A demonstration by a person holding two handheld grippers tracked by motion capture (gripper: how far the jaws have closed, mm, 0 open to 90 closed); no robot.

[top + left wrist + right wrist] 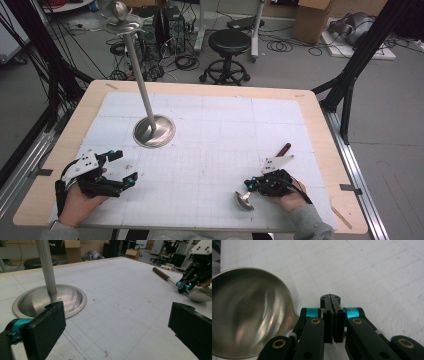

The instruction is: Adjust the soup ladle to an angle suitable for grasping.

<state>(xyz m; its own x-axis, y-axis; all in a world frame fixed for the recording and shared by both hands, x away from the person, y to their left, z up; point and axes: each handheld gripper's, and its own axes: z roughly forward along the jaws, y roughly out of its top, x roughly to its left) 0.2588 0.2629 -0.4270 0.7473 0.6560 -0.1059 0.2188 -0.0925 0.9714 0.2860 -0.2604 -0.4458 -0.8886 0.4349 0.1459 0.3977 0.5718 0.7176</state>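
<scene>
A metal ladle lies on the white mat at the front right, bowl (244,200) toward me and brown wooden handle (284,149) pointing away. My right gripper (250,184) sits low over its thin shaft, jaws pressed together; the shaft runs in under them, so it looks shut on the ladle. The right gripper view has the shiny bowl (249,312) just left of the shut fingertips (331,300). My left gripper (122,167) rests at the front left, open and holding nothing. Its wide-apart pads (47,327) frame the ladle handle (161,273) and the right gripper (183,286) farther off.
A metal stand with a round dished base (154,131) and a tall slanted pole (137,70) is on the mat's left half, its base (67,298) close ahead of the left gripper. A black stool (229,45) and cables lie beyond the far edge.
</scene>
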